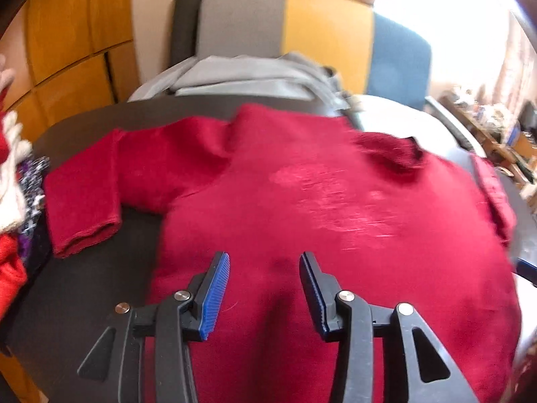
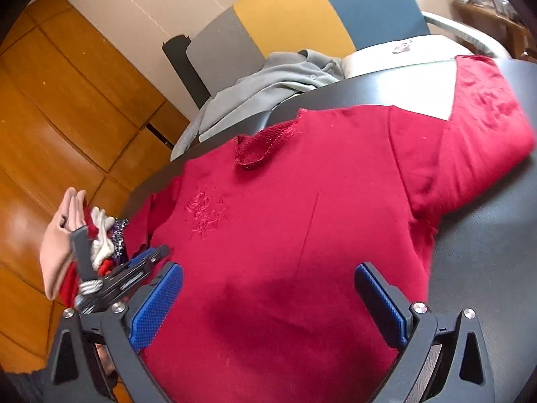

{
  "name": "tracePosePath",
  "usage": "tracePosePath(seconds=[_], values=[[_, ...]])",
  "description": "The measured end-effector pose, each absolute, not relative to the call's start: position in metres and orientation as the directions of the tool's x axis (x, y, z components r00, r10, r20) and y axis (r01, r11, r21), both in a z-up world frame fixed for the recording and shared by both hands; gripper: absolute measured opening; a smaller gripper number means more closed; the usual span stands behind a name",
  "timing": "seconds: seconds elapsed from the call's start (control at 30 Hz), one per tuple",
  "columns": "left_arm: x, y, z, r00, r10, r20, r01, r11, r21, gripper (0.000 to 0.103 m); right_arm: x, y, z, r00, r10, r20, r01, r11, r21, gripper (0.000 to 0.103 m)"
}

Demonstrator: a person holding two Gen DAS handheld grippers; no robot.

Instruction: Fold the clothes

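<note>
- Left wrist view: the left gripper (image 1: 265,262) hangs over the lower part of a red sweater (image 1: 302,201), blue pads parted with nothing between them.
- Right wrist view: the right gripper (image 2: 268,278) is spread wide above the same sweater (image 2: 285,218), also empty.
- Spread flat on a dark round table (image 1: 100,285), the sweater has one sleeve (image 1: 80,201) lying out to the left (cuff end bent toward the camera) and a collar (image 2: 265,144) toward the far edge.
- At the table's left edge sits a pile of mixed clothes (image 1: 16,181).
- Beyond the table, grey garments (image 1: 241,77) lie on a seat before a grey, yellow and blue backrest (image 1: 329,30).
</note>
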State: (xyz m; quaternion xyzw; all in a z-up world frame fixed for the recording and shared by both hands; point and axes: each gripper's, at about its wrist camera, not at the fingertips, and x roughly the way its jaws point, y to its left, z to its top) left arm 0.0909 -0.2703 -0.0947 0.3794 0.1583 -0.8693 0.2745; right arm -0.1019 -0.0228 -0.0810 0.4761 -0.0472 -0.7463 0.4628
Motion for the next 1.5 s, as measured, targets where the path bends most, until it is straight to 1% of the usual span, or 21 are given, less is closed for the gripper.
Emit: tracePosePath(seconds=[0.07,0.13,0.17,0.23,0.3,0.33,0.47,0.6,0.67,0.7,0.73,0.77,0.8,0.87,1.0,1.13,1.27,1.5], values=[[0.082,-0.256,-0.092,-0.584,-0.351,-0.732,0.562,-0.825,-0.053,0.045,-0.115,-0.041,-0.097,-0.122,-0.688,-0.716,0.645,-0.603,0.470,0.103],[0.071,-0.245,-0.096,-0.590,-0.322,-0.740,0.524,-0.850,-0.049,0.045,-0.128,-0.056,-0.112,-0.153,-0.633,-0.759,0.648,-0.644,0.407,0.103],[0.067,-0.244,-0.102,-0.583,-0.308,-0.751,0.519,-0.853,-0.053,0.045,-0.129,-0.059,-0.113,-0.185,-0.634,-0.751,0.664,-0.644,0.380,0.103],[0.068,-0.241,-0.114,-0.580,-0.298,-0.758,0.522,-0.851,-0.065,0.045,-0.129,-0.072,-0.116,-0.254,-0.597,-0.761,0.706,-0.652,0.276,0.103],[0.074,-0.238,-0.119,-0.597,-0.304,-0.742,0.522,-0.850,-0.072,0.045,-0.128,-0.084,-0.121,-0.312,-0.556,-0.770,0.735,-0.655,0.175,0.103],[0.076,-0.237,-0.120,-0.604,-0.306,-0.736,0.523,-0.849,-0.077,0.045,-0.130,-0.088,-0.121,-0.324,-0.544,-0.774,0.738,-0.657,0.153,0.103],[0.071,-0.234,-0.118,-0.592,-0.310,-0.744,0.541,-0.837,-0.082,0.045,-0.131,-0.089,-0.121,-0.335,-0.533,-0.777,0.744,-0.655,0.129,0.103],[0.054,-0.233,-0.117,-0.606,-0.276,-0.746,0.535,-0.836,-0.125,0.045,-0.139,-0.073,-0.118,-0.293,-0.585,-0.756,0.745,-0.636,0.203,0.103],[0.043,-0.236,-0.119,-0.611,-0.261,-0.747,0.535,-0.832,-0.147,0.046,-0.140,-0.070,-0.117,-0.260,-0.595,-0.760,0.761,-0.611,0.218,0.103],[0.040,-0.236,-0.120,-0.616,-0.260,-0.744,0.533,-0.833,-0.151,0.046,-0.139,-0.069,-0.116,-0.248,-0.596,-0.764,0.772,-0.598,0.217,0.103],[0.040,-0.235,-0.121,-0.622,-0.264,-0.737,0.528,-0.836,-0.146,0.050,-0.139,-0.065,-0.114,-0.243,-0.597,-0.764,0.778,-0.590,0.214,0.103],[0.040,-0.235,-0.122,-0.630,-0.261,-0.731,0.524,-0.838,-0.152,0.051,-0.139,-0.062,-0.112,-0.245,-0.600,-0.762,0.777,-0.592,0.216,0.098],[0.042,-0.237,-0.122,-0.639,-0.250,-0.727,0.520,-0.837,-0.170,0.052,-0.139,-0.058,-0.110,-0.250,-0.600,-0.760,0.775,-0.594,0.214,0.086],[0.044,-0.240,-0.124,-0.657,-0.227,-0.719,0.512,-0.834,-0.205,0.052,-0.140,-0.047,-0.102,-0.274,-0.588,-0.761,0.769,-0.609,0.194,0.075],[0.047,-0.240,-0.123,-0.668,-0.213,-0.713,0.504,-0.834,-0.224,0.055,-0.169,-0.022,-0.078,-0.417,-0.521,-0.744,0.695,-0.711,0.109,0.074],[0.047,-0.236,-0.123,-0.671,-0.211,-0.711,0.500,-0.837,-0.223,0.057,-0.237,-0.014,-0.054,-0.523,-0.445,-0.727,0.565,-0.819,0.095,0.074],[0.049,-0.236,-0.123,-0.676,-0.205,-0.708,0.497,-0.836,-0.233,0.058,-0.310,-0.029,-0.047,-0.547,-0.353,-0.760,0.454,-0.887,0.085,0.075],[0.050,-0.233,-0.124,-0.672,-0.208,-0.711,0.495,-0.840,-0.222,0.062,-0.405,-0.061,-0.073,-0.524,-0.227,-0.821,0.356,-0.934,0.031,0.075]])
